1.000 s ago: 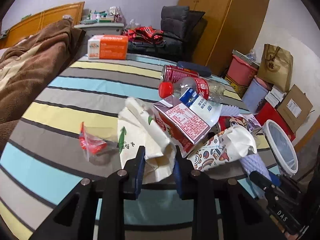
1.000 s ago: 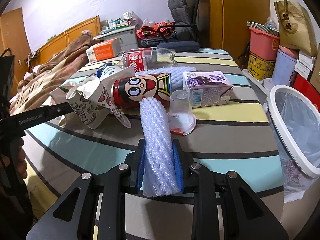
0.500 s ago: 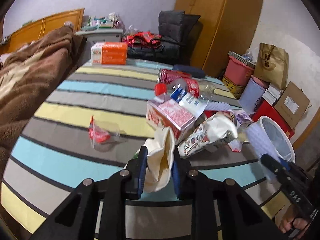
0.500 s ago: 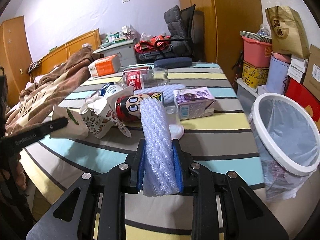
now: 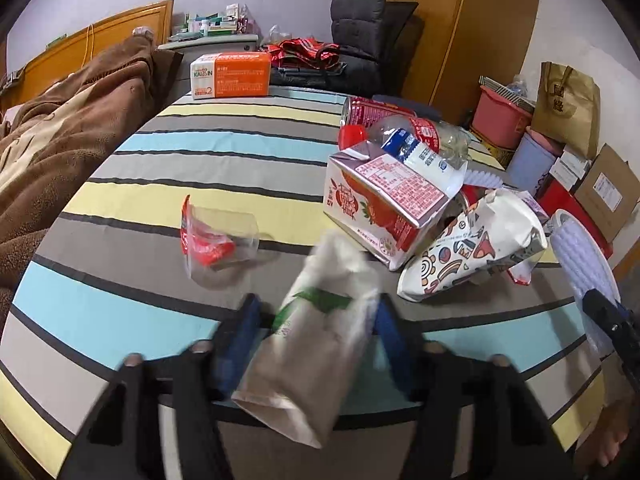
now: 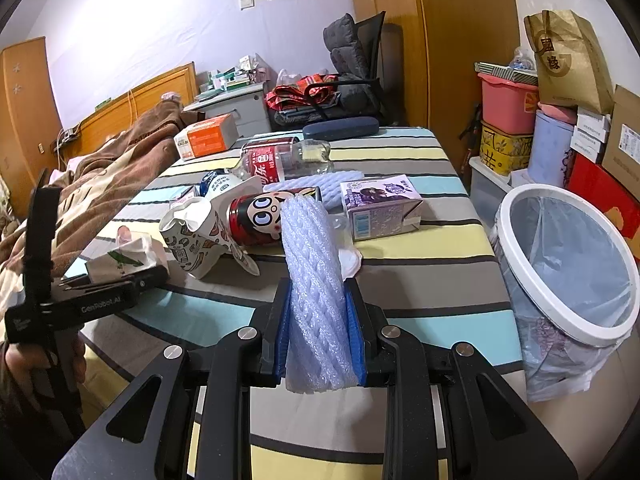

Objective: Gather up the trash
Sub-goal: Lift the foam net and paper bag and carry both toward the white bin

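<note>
The left gripper was opening around the paper bag over the bed instead of the bin, so that drop probably missed, while the right gripper stayed clamped on the foam net.

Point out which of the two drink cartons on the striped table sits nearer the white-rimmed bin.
The purple carton: it lies on the bin side of the cartoon can. The red strawberry carton sits beyond the patterned paper cup, farther away.
</note>
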The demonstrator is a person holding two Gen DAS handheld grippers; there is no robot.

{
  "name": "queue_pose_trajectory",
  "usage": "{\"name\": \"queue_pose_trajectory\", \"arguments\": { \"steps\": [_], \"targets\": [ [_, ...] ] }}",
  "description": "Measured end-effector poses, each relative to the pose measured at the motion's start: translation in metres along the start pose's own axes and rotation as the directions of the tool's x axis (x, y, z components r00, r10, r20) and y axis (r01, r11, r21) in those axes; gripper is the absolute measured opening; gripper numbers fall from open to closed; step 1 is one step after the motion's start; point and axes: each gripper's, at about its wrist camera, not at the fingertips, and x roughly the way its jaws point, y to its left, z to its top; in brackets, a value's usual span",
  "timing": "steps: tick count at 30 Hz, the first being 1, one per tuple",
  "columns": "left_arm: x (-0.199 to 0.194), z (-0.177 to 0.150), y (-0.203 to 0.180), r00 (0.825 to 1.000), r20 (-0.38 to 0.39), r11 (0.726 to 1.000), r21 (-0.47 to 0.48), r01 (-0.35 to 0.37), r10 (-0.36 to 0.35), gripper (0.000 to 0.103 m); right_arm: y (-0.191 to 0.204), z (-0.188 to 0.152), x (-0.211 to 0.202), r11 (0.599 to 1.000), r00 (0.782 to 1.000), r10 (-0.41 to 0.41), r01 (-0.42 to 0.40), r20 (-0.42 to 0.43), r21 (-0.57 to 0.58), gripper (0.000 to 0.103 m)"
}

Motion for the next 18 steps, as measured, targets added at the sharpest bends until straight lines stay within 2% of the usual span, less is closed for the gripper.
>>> {"name": "queue_pose_trajectory", "arguments": {
  "steps": [2, 5, 6, 18],
  "targets": [
    [-0.001, -0.001, 0.0, 1.0, -0.002, 1.0, 0.0, -0.004, 0.004, 0.049, -0.001, 0.0, 0.0, 1.0, 1.0, 0.0, 0.0, 0.002, 0.005, 0.026],
    [-0.006, 0.0, -0.003, 1.0, 0.008, 1.0, 0.004, 0.004, -0.004, 0.037, -0.002, -0.001, -0.002, 1.0, 1.0, -0.002, 0.002, 0.006, 0.006, 0.026],
    [-0.009, 0.001, -0.004, 1.0, 0.009, 1.0, 0.004, 0.019, -0.019, 0.027, -0.002, -0.001, -0.002, 1.0, 1.0, -0.002, 0.002, 0.007, 0.007, 0.026],
    [-0.056, 0.022, -0.05, 0.989, 0.095, 0.99, 0.087, 0.109, -0.117, 0.027, -0.028, 0.006, -0.026, 0.998, 0.997, -0.038, 0.034, 0.06, 0.056, 0.026]
  ]
}}
